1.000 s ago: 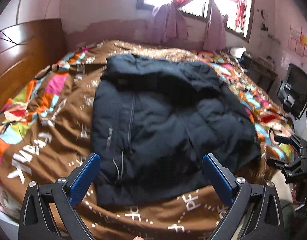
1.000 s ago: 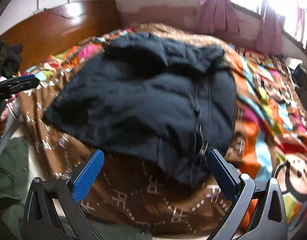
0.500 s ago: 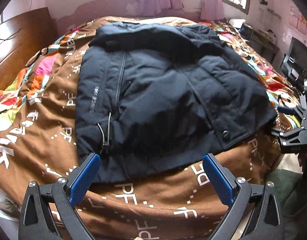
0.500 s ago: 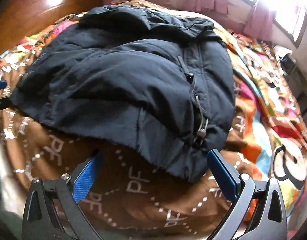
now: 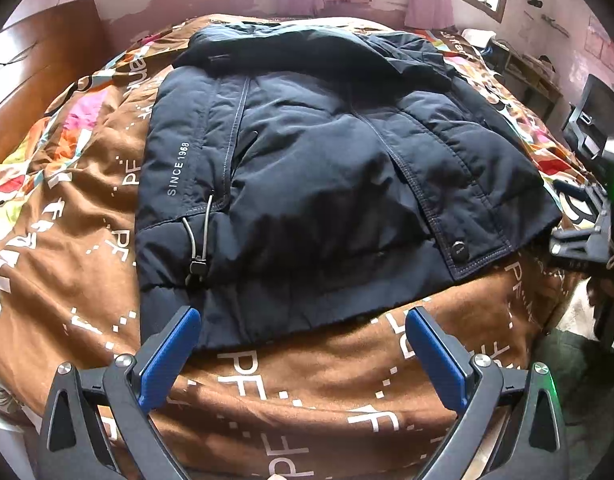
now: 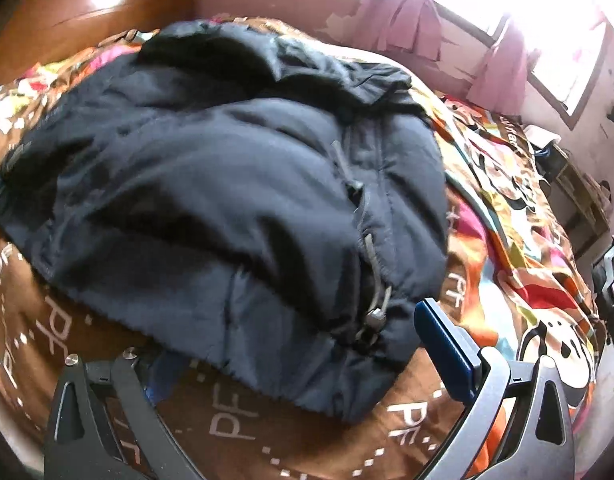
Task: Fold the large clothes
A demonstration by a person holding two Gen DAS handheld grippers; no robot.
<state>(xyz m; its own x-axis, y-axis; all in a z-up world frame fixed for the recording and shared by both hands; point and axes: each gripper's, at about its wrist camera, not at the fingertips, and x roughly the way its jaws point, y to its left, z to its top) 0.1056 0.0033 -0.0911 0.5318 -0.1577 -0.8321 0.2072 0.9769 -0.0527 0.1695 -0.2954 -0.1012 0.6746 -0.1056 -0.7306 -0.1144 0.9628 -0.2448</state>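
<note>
While spread, jacket (image 5: 327, 184) between jaws.

both tongs, left (image 5: 303, 344) and right (image 6: 291, 344), gape wide.

You see a dark jacket (image 5: 327, 184) made of soft, puffy cloth that looks matt, with a small shiny metal snap (image 5: 459, 247) near its hem. It lies on a brown blanket (image 5: 307, 392) of fuzzy cloth. Your left gripper (image 5: 303, 354) has matt black plastic arms and blue pads (image 5: 167, 360) that look rubbery, and the headboard (image 5: 35, 68) is smooth, glossy wood.
</note>
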